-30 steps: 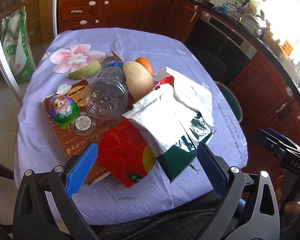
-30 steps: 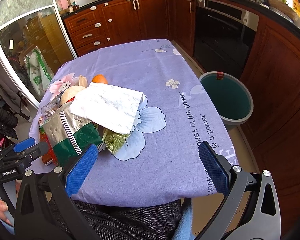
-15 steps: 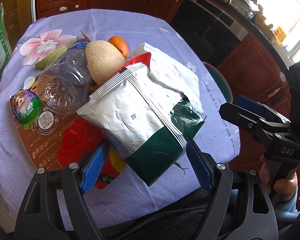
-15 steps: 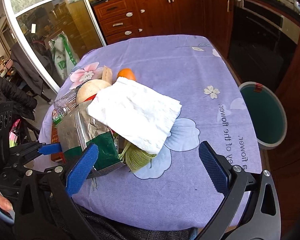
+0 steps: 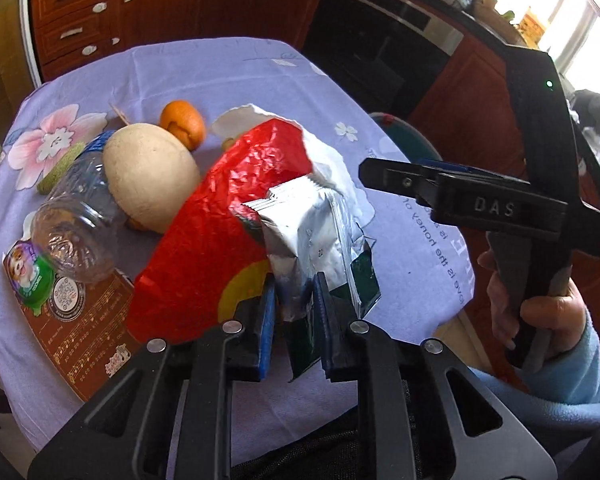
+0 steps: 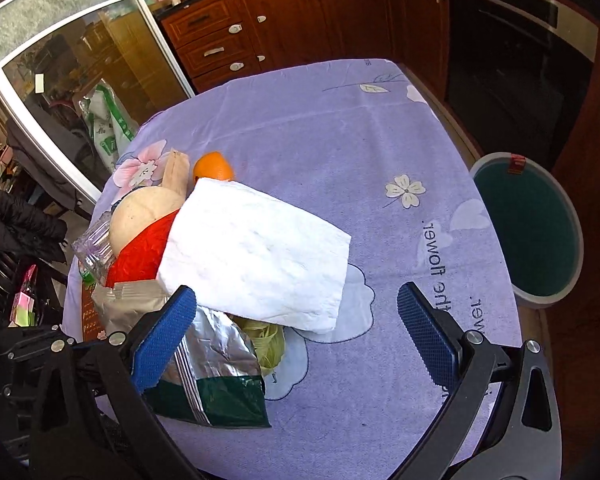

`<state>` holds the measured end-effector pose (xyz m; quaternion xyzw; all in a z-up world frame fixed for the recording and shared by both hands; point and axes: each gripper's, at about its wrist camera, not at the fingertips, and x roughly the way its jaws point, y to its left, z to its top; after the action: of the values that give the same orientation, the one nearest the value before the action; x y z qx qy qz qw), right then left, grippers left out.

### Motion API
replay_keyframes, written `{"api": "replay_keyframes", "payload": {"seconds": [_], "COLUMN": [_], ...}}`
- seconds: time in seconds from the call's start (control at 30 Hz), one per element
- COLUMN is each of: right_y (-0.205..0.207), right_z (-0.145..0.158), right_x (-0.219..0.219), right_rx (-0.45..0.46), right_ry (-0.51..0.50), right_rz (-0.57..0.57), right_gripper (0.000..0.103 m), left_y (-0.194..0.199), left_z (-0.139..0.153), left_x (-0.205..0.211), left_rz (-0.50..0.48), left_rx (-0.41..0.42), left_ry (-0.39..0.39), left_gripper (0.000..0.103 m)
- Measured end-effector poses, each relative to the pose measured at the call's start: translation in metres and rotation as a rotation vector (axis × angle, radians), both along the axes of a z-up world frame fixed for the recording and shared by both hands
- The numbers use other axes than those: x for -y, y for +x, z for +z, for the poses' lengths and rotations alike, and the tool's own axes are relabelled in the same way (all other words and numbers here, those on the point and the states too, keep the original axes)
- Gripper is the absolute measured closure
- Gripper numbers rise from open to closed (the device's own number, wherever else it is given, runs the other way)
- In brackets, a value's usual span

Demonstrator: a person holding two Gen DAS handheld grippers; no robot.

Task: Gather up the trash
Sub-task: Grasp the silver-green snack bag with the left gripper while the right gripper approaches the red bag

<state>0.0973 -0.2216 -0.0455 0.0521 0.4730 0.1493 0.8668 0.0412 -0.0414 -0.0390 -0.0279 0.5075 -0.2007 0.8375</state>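
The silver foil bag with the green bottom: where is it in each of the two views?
Left wrist: silver foil bag at lower centre, pinched in the left gripper.
Right wrist: lower left, partly under the white paper towel.
Shared landmark: the orange behind the pile.

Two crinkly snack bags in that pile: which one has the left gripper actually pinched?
The left gripper is shut on the silver-and-green bag, by its green bottom edge. The red bag lies beside it, unpinched.
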Motion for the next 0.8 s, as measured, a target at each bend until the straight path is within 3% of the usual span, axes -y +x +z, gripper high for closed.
{"api": "replay_keyframes", "payload": {"seconds": [0.13,0.27,0.4,0.5,0.67,0.73,0.77,0.8], "right_y": [0.0,-0.003,-0.005,-0.008,-0.013,-0.016,-0.018,-0.02], "right_z": [-0.008,-0.015,-0.019,-0.021,-0.029,-0.032,-0.034,-0.035], "right_x": [0.01,0.02,0.028,0.037,0.048,0.052,0.055,0.057], "right_rx": [-0.021,-0.042,-0.049,-0.053,-0.074,-0.083,-0.087,-0.092], "right_ry": [0.012,0.029,0.049,0.069,0.083,0.093,0.098,0.102], "right_rz": [-0.022,-0.039,-0.053,-0.07,-0.089,-0.103,-0.11,-0.116], "right_gripper": [0.006,0.006,0.006,0.006,0.006,0.006,0.006,0.006], "left_y": [0.003,0.004,0.0,-0.003,-0.004,-0.006,-0.007,-0.009], "left_z": [-0.009,-0.009,-0.01,-0.012,-0.026,-0.028,-0.028,-0.028], "left_x": [0.013,0.027,0.041,0.048,0.067,0.073,0.076,0.077], "left_rz": [-0.04,-0.074,-0.105,-0.141,-0.22,-0.241,-0.251,-0.255], "left_rx": [-0.018,0.003,0.025,0.002,-0.078,-0.085,-0.088,-0.09], "left_ry": [0.026,0.032,0.086,0.083,0.087,0.092,0.095,0.093], "left_gripper": [0.077,0.044,0.036,0.036,0.037,0.051,0.072,0.082]}}
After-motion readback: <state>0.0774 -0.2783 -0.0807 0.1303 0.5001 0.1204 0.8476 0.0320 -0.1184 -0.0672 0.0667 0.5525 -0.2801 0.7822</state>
